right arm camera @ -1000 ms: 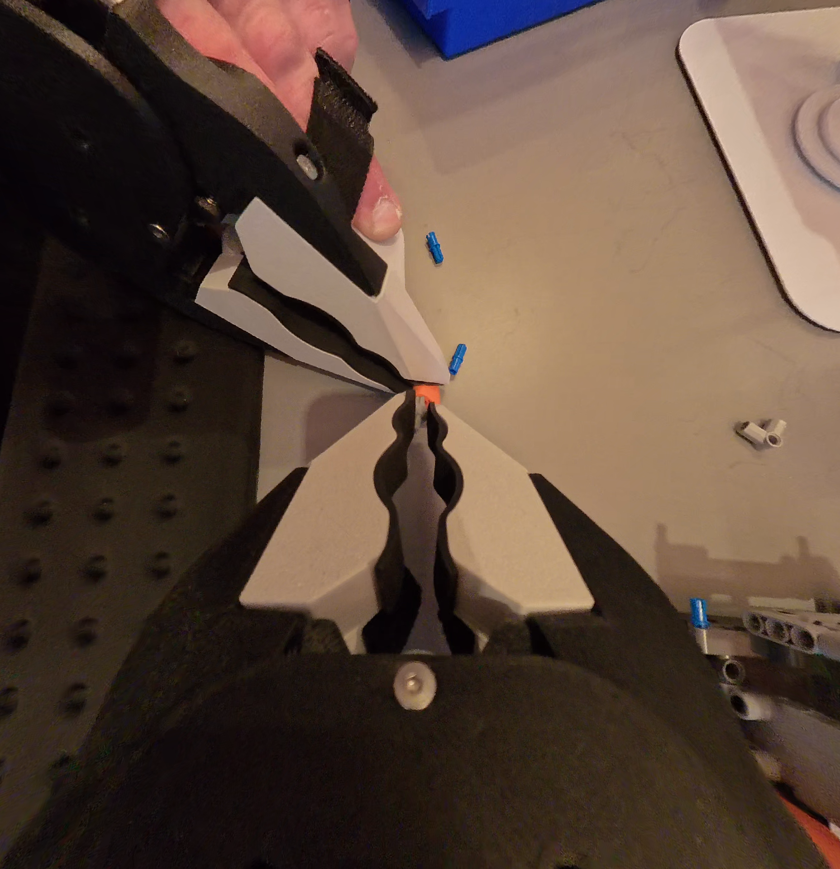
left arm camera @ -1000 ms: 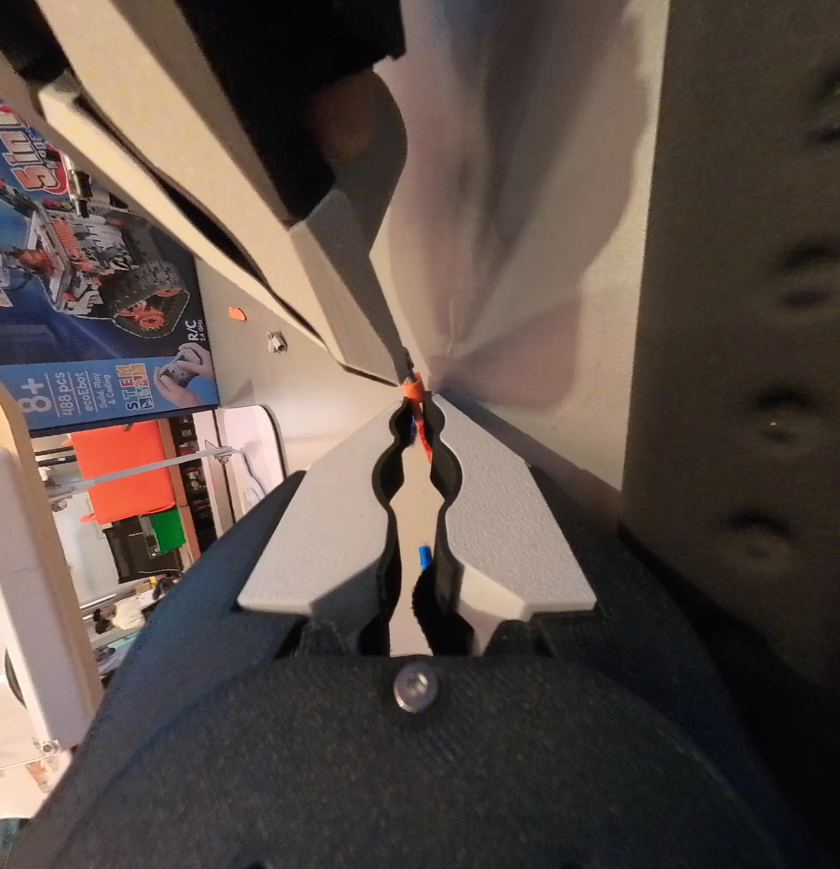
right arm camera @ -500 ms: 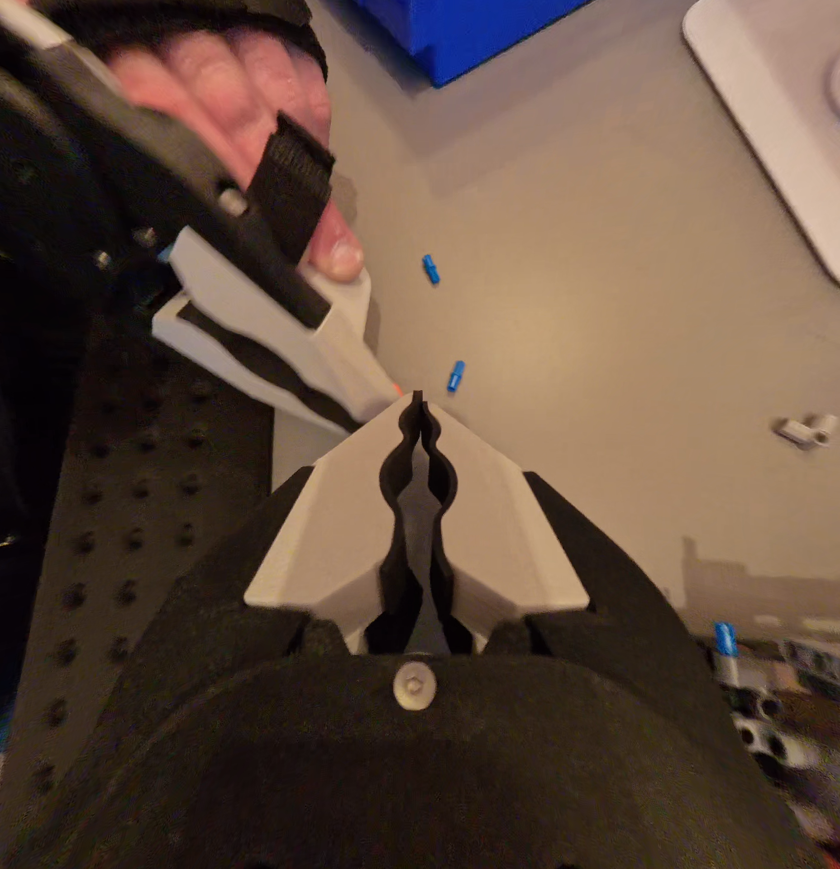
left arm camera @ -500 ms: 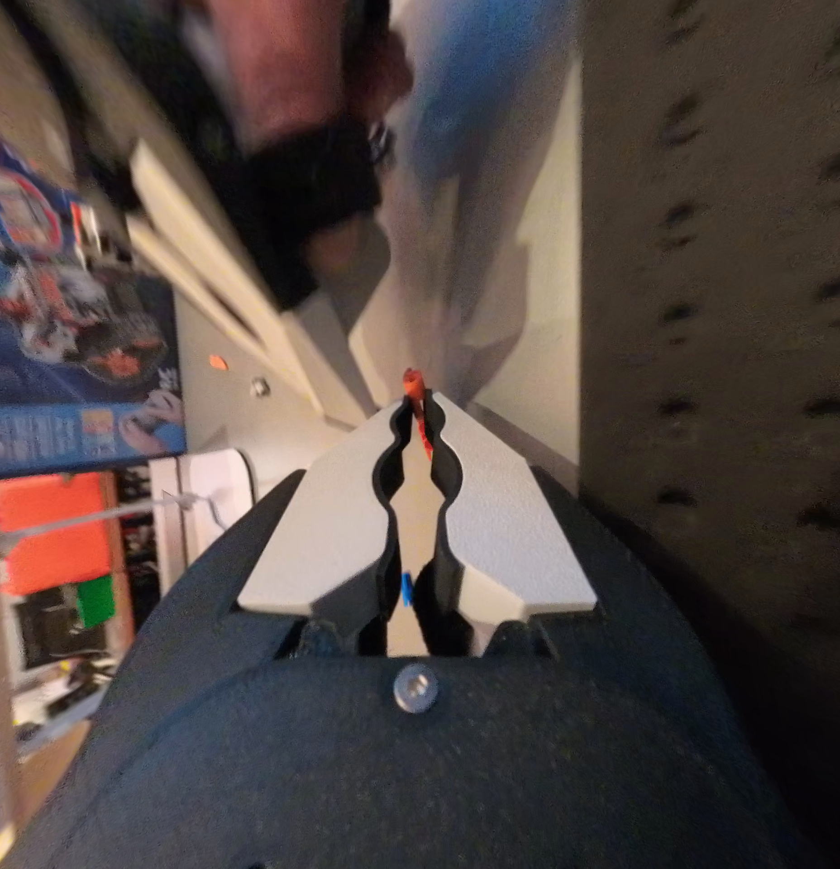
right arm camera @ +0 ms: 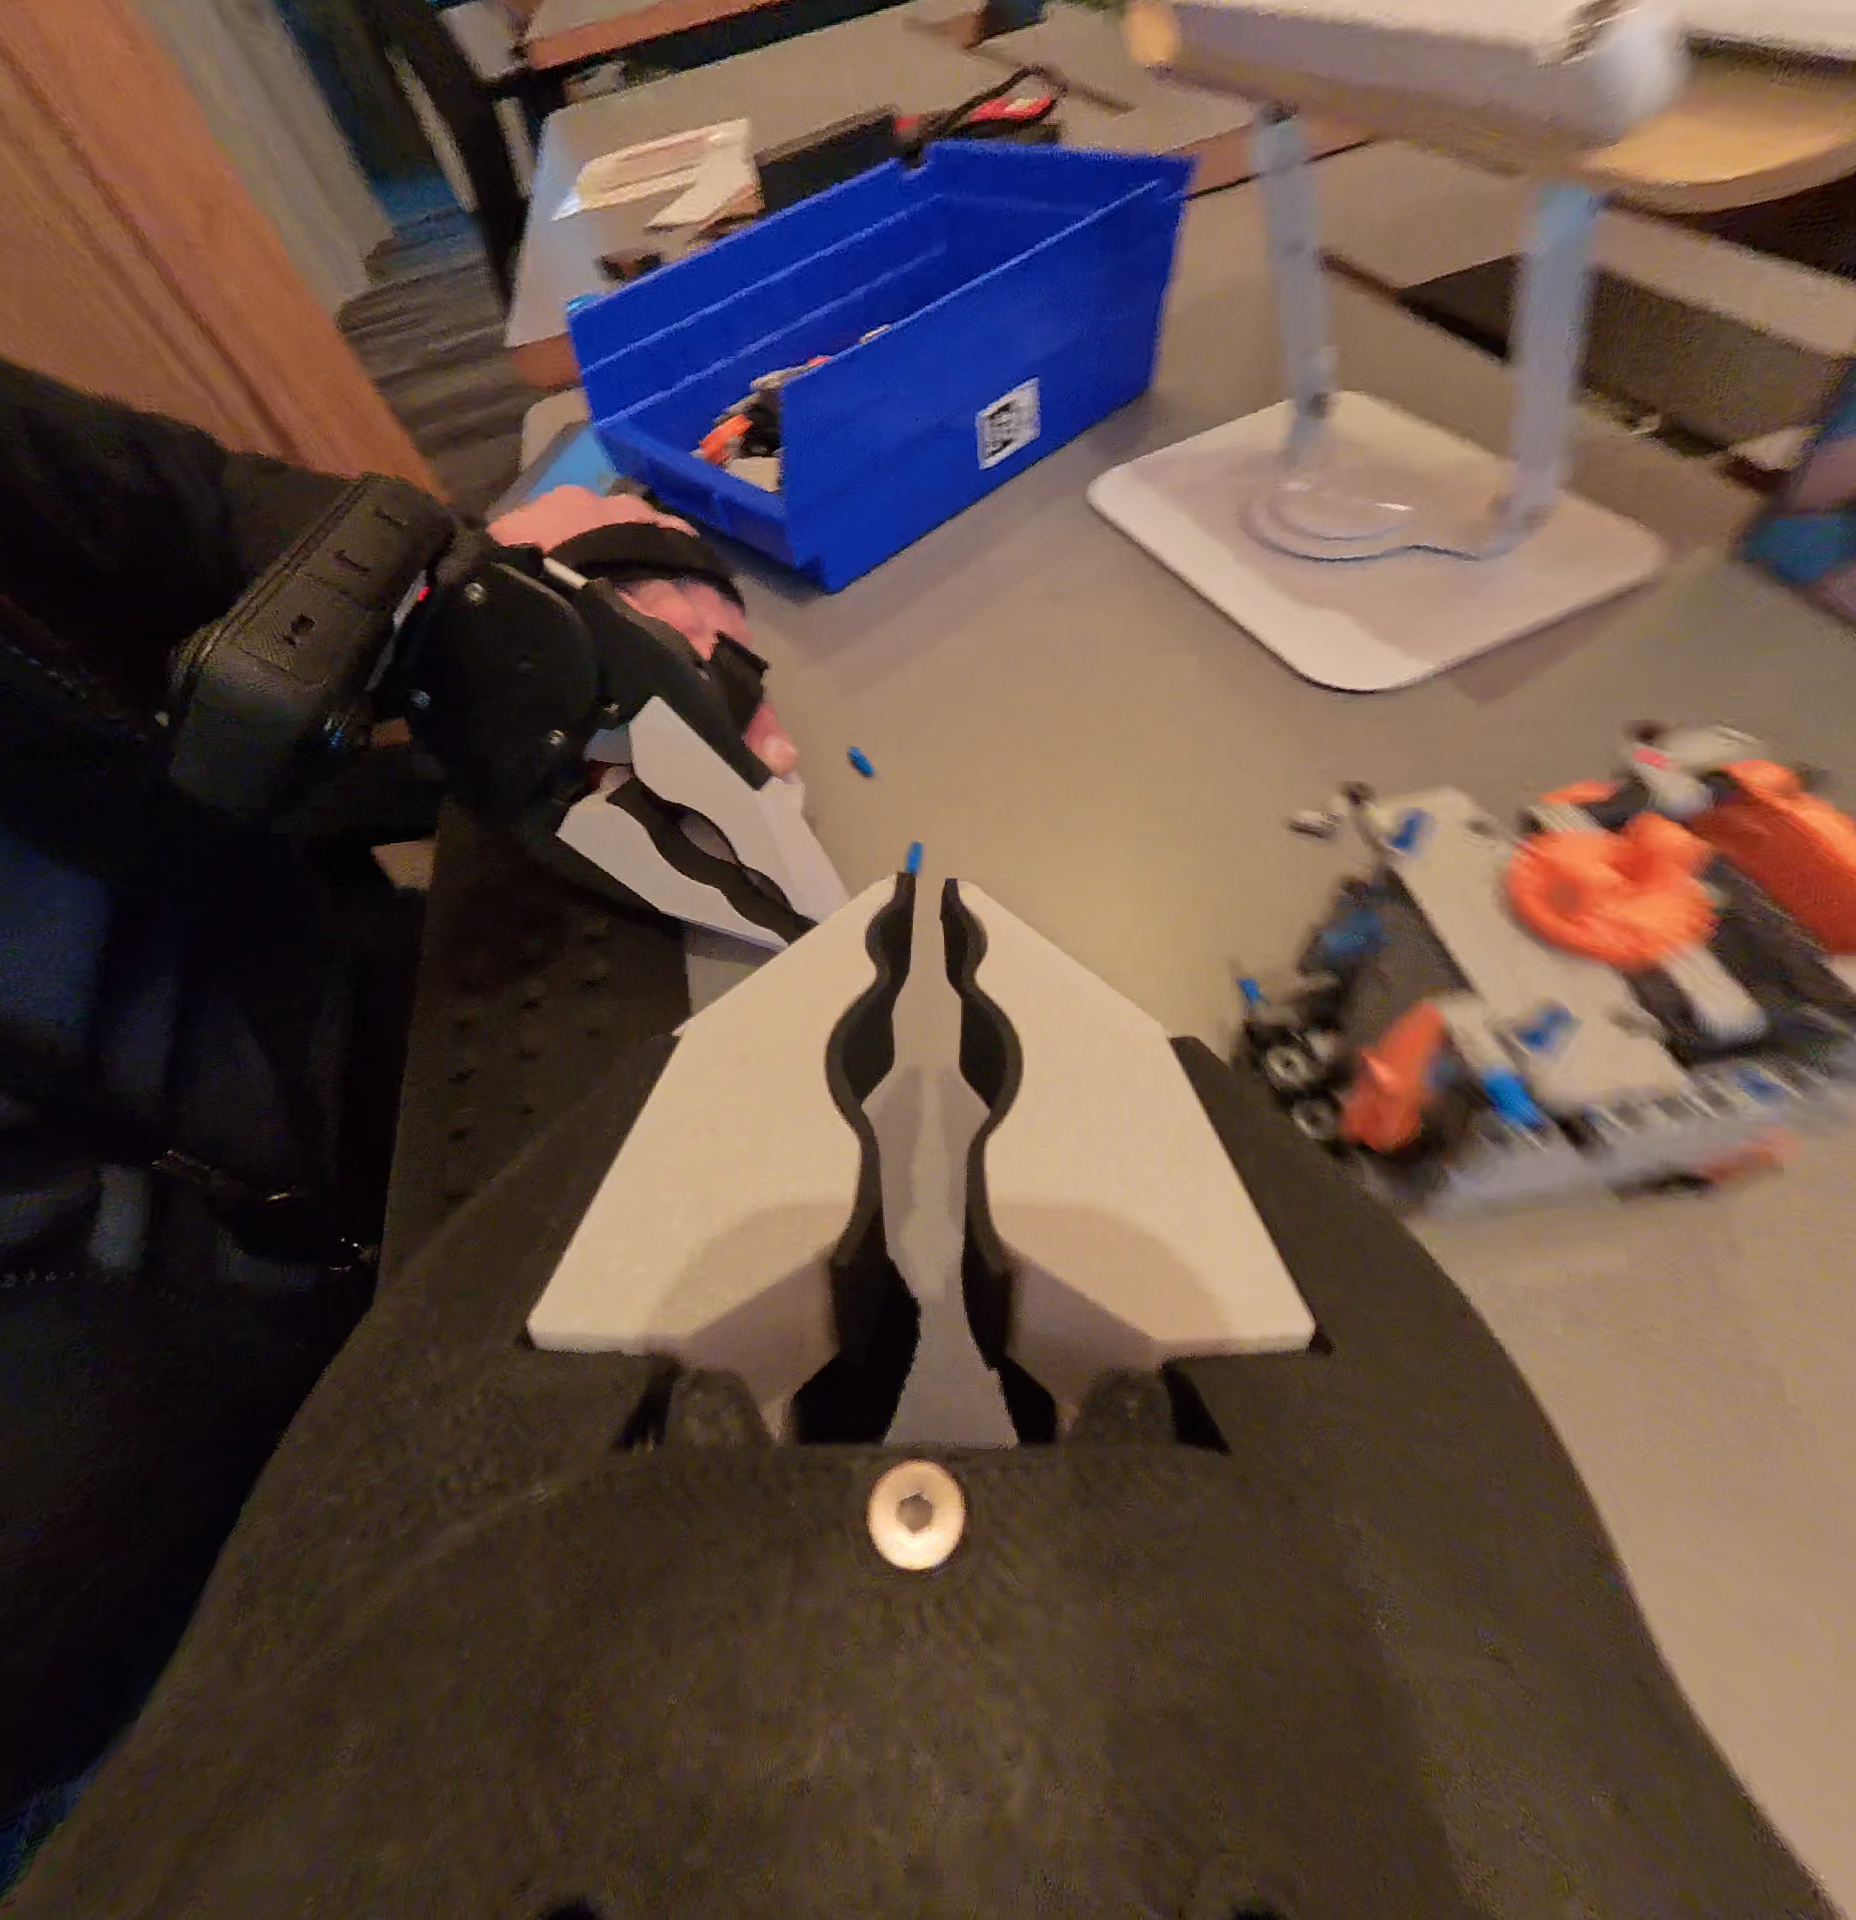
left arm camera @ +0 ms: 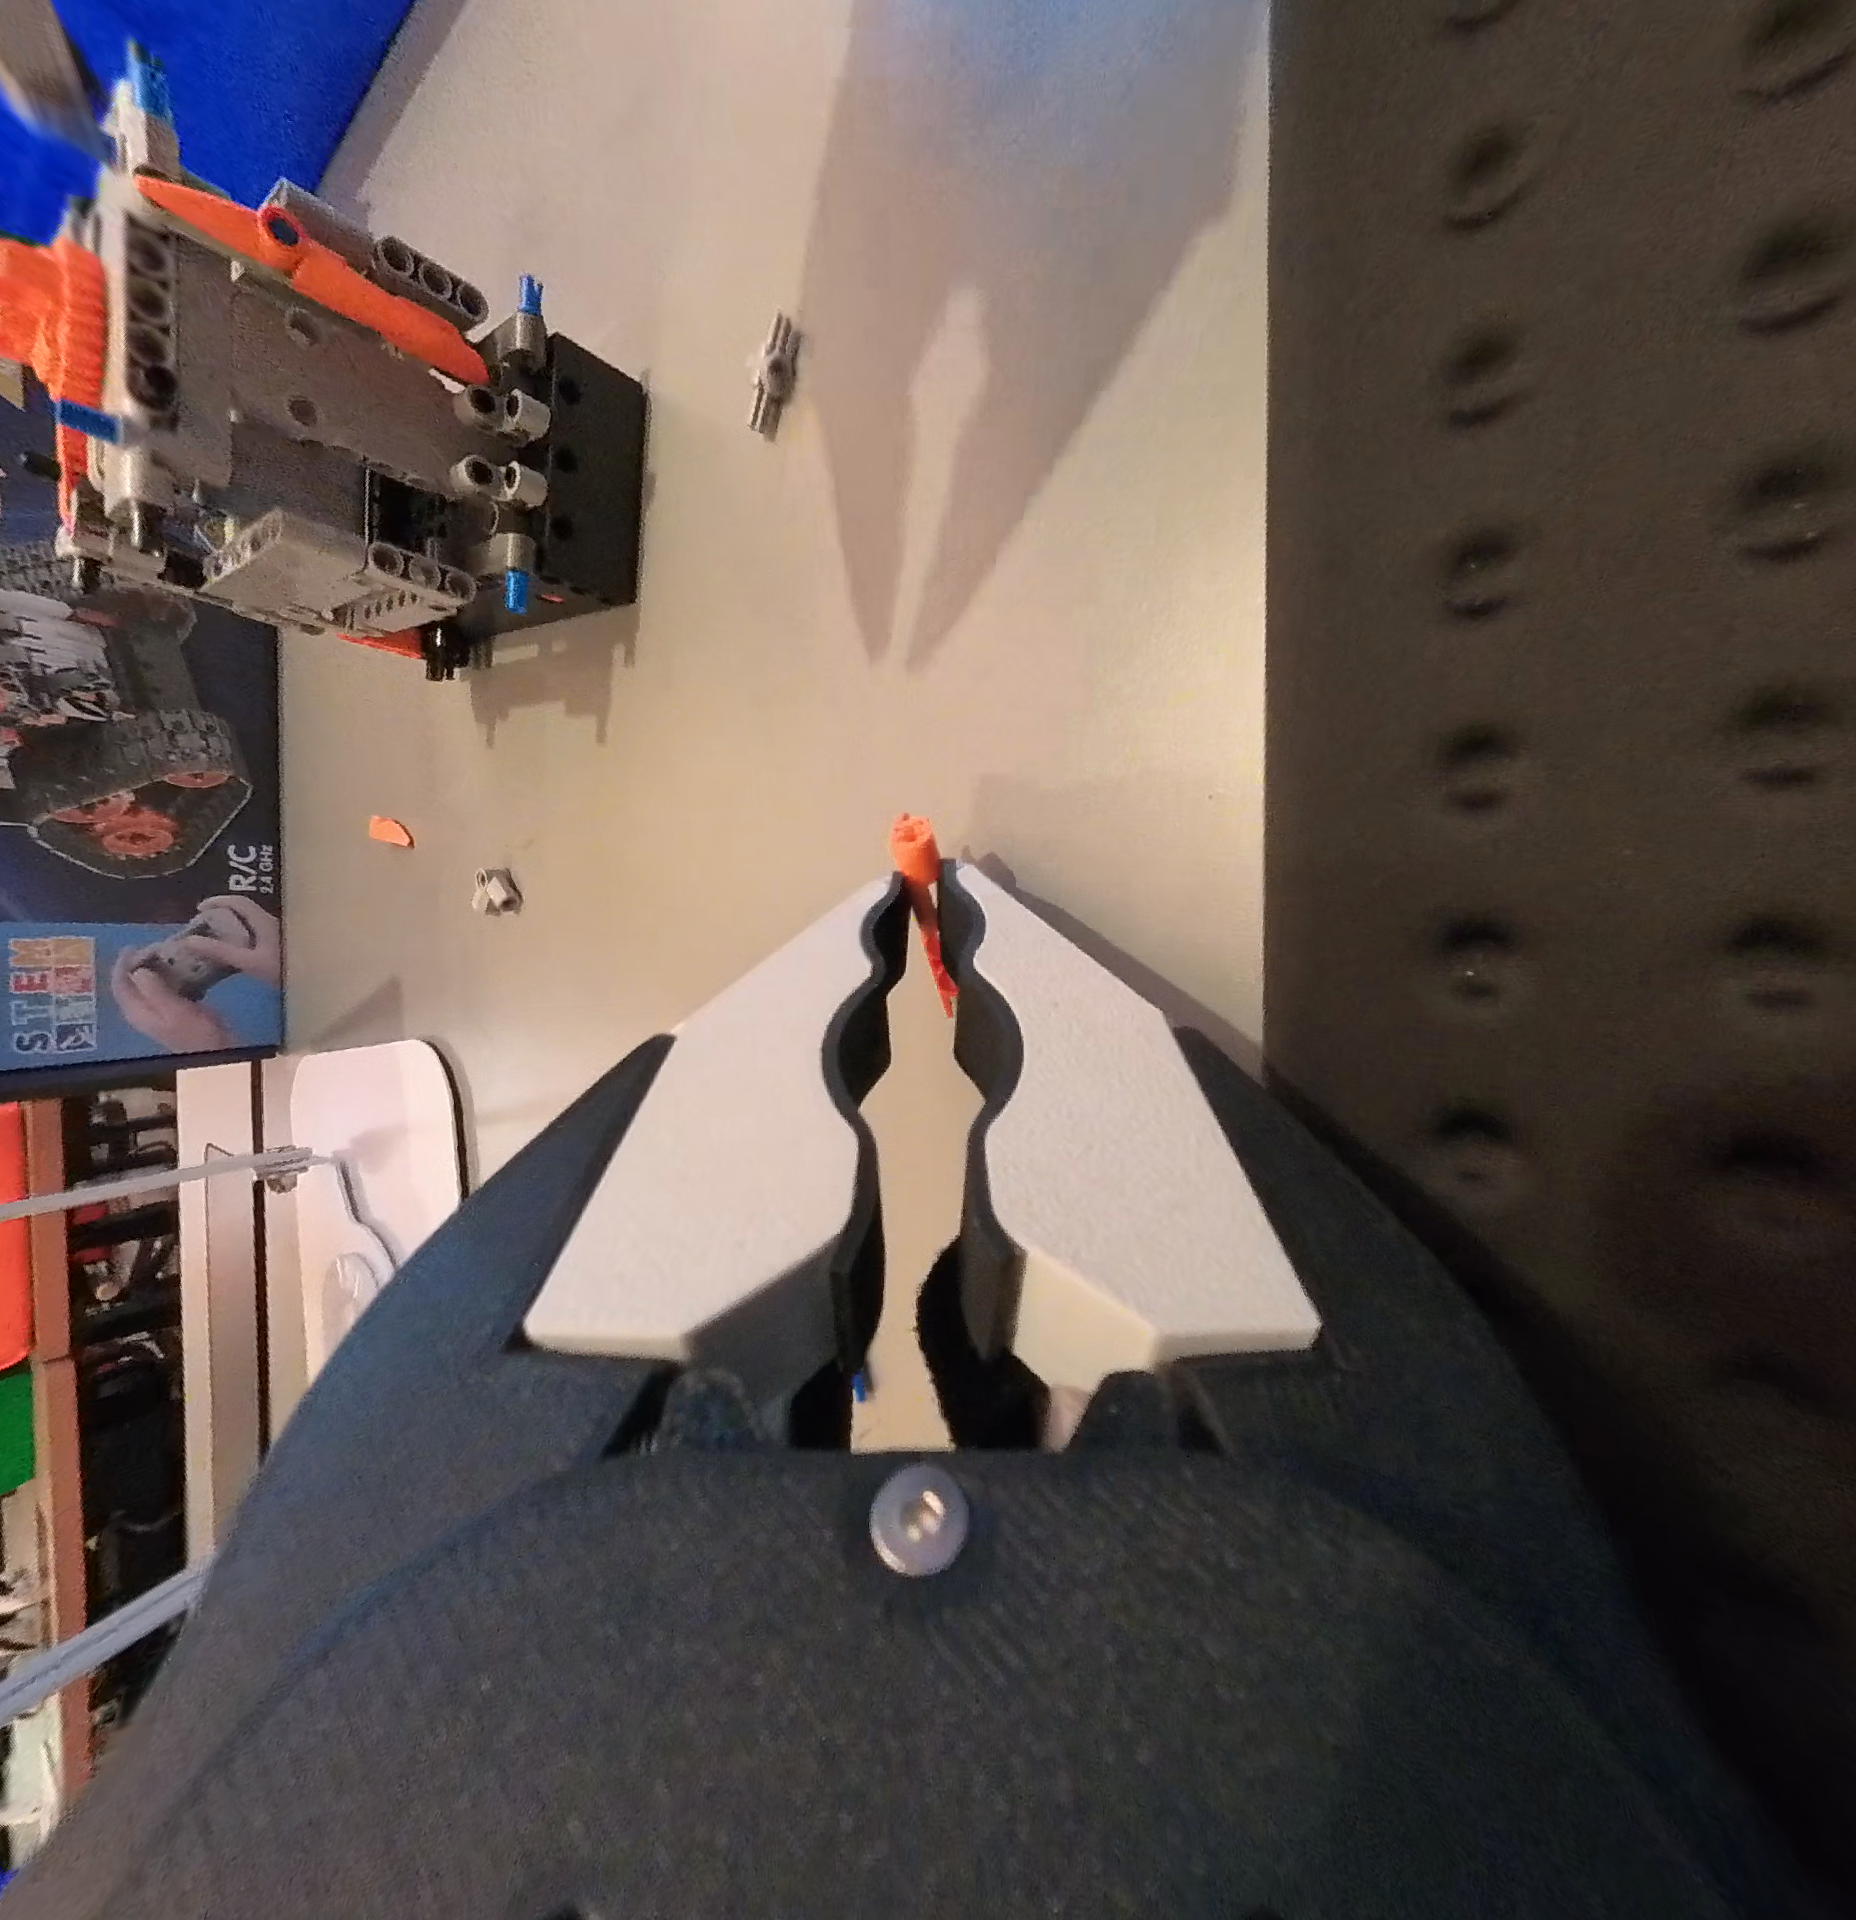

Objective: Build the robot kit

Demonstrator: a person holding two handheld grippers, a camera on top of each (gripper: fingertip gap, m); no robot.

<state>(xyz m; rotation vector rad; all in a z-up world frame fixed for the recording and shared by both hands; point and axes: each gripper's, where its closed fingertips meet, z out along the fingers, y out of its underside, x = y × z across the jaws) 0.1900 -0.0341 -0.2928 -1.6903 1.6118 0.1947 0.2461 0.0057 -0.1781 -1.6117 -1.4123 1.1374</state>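
Observation:
My left gripper (left arm camera: 922, 885) is shut on a small orange pin (left arm camera: 916, 844), which sticks out past the tips, just above the grey table (left arm camera: 1059, 520). It hangs beside the edge of a black studded mat (left arm camera: 1578, 727). My right gripper (right arm camera: 925, 889) is open by a narrow gap and empty, raised above the table. The left gripper (right arm camera: 789, 904), held by a hand, shows just left of the right gripper's tips in the right wrist view. A blue pin (right arm camera: 913, 857) lies just beyond the right tips. The orange pin is hidden in that view.
A part-built grey, orange and black brick vehicle (left arm camera: 311, 416) (right arm camera: 1578, 987) stands on the table. Nearby are a blue parts bin (right arm camera: 903, 416), a white stand base (right arm camera: 1371, 561), a printed box (left arm camera: 124, 831), a second blue pin (right arm camera: 859, 762) and loose grey (left arm camera: 776, 374) and orange (left arm camera: 391, 831) pieces. Across from one pair of fingers to the other is roughly 15 cm.
The right gripper let go of the orange pin, opened slightly and drew back and up. The left gripper keeps the pin and has swung to face the vehicle.

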